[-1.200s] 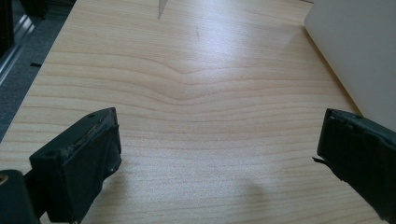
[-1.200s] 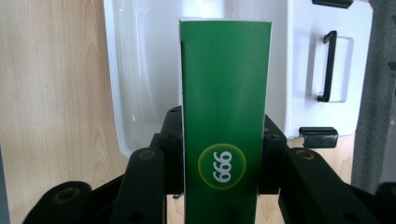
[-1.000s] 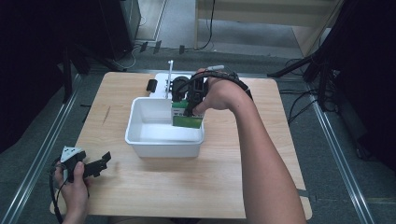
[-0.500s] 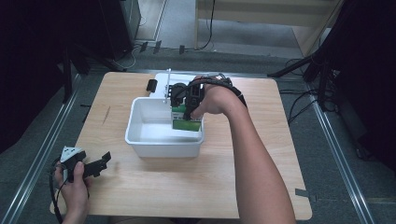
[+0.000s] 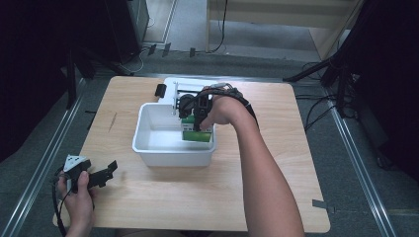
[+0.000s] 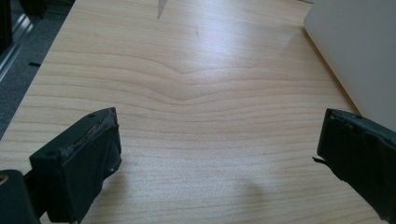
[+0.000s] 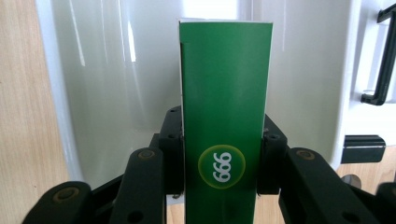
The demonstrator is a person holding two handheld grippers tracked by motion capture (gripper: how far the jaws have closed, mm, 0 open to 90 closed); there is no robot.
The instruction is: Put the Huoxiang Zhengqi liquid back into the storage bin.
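Lower left of the high view, the left gripper (image 5: 109, 168) waits over the table (image 5: 148, 197), jaws spread and empty. Centre frame, the right gripper (image 5: 196, 127) pinches the green box (image 5: 196, 134) inside the white tub (image 5: 148, 148). Placement looks nearly done; release remains.

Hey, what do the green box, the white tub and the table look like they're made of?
Green box: likely printed cardboard with a slight sheen; a folded seam runs down one edge, white stock shows at the top.
White tub: looks like glossy moulded plastic; streaks of light reflect off its inner wall.
Table: light wood or wood-look laminate, matte, with wavy grain lines.
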